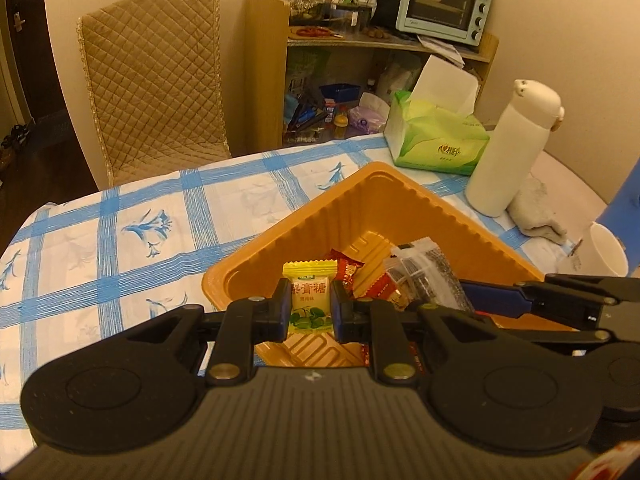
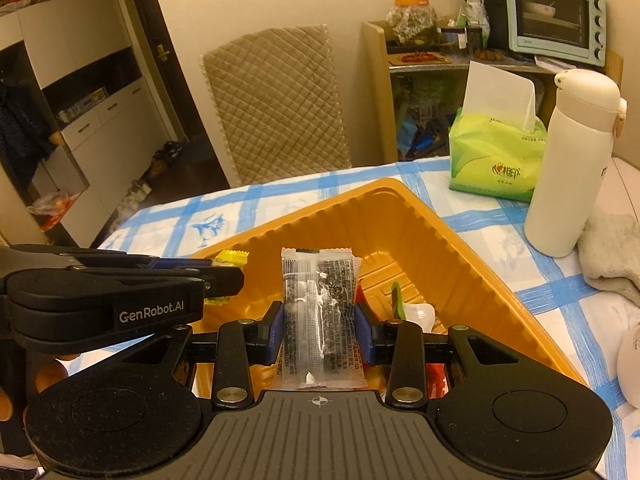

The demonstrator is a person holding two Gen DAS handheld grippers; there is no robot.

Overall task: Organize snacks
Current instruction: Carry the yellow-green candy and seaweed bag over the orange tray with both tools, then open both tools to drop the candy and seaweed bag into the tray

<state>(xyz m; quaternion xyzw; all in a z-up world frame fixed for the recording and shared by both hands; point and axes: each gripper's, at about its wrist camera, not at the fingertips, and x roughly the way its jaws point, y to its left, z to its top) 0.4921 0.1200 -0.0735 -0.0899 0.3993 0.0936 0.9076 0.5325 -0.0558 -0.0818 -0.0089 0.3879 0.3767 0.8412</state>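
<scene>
— Gripping what, left side?
— The left gripper [image 1: 310, 307] is clenched on a yellow candy [image 1: 309, 300], held upright over the orange tray [image 1: 448, 210].
— And the right?
— The right gripper [image 2: 319, 326] pinches a clear packet [image 2: 320, 316] with dark contents, also over the tray, just beside the left gripper.
— Tray contents?
— Red wrappers [image 1: 350, 270] lie on its floor; a white item [image 2: 420, 314] lies near the right fingers.
— Surroundings?
— The tray sits on a blue-checked cloth [image 1: 120, 240]. A tissue pack [image 2: 496, 160] and white bottle [image 2: 568, 168] stand beyond it, a grey rag [image 2: 612, 256] touching the bottle.
</scene>
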